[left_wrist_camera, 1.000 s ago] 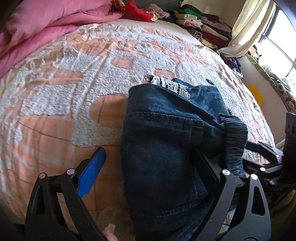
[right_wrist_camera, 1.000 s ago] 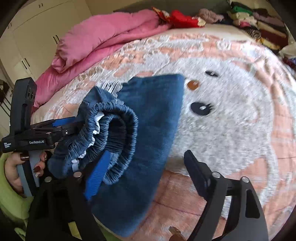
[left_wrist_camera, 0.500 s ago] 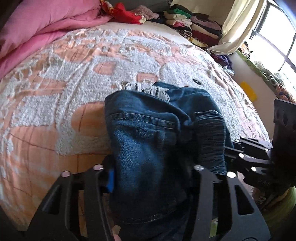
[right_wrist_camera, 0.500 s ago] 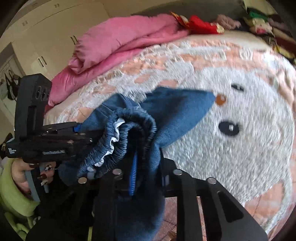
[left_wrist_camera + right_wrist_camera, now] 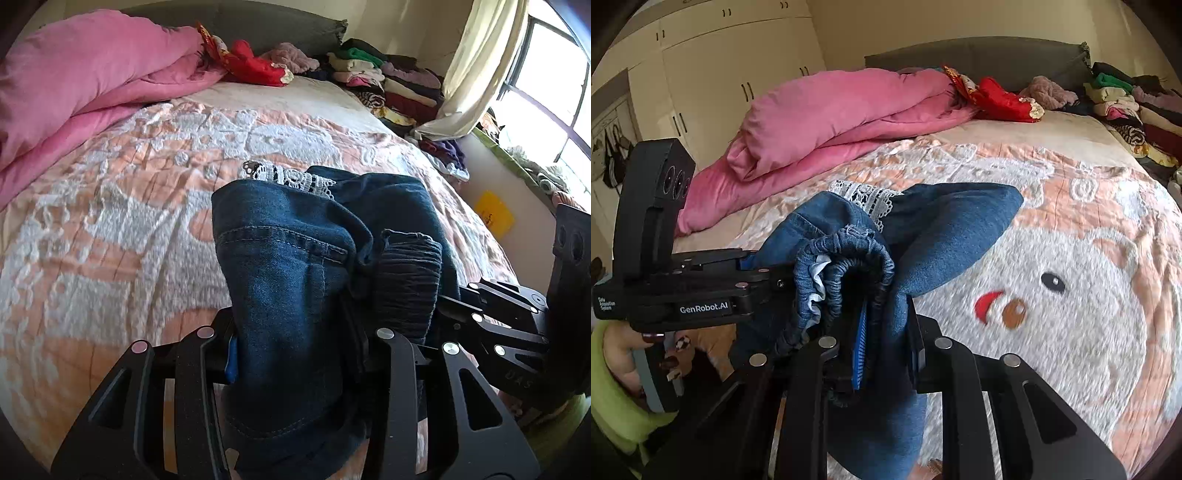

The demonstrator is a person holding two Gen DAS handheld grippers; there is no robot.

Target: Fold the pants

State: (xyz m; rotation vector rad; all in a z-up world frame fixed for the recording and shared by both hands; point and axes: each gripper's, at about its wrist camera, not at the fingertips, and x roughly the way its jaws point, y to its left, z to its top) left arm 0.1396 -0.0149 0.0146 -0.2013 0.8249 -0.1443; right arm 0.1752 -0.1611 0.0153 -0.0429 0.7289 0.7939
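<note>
Denim pants (image 5: 295, 280) now clamped, lifted by both claws.

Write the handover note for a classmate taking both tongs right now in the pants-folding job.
Left tongs: shut on the pants, having just closed on the denim near the pocket seam.
Right tongs: shut on the pants at the gathered elastic waistband.
The pants are bunched between both tongs, the near end raised above the bedspread, the lace-trimmed hem at the far end.
Done: both grips taken.
Left: carry the held end over, lay it flat, release, smooth.
</note>
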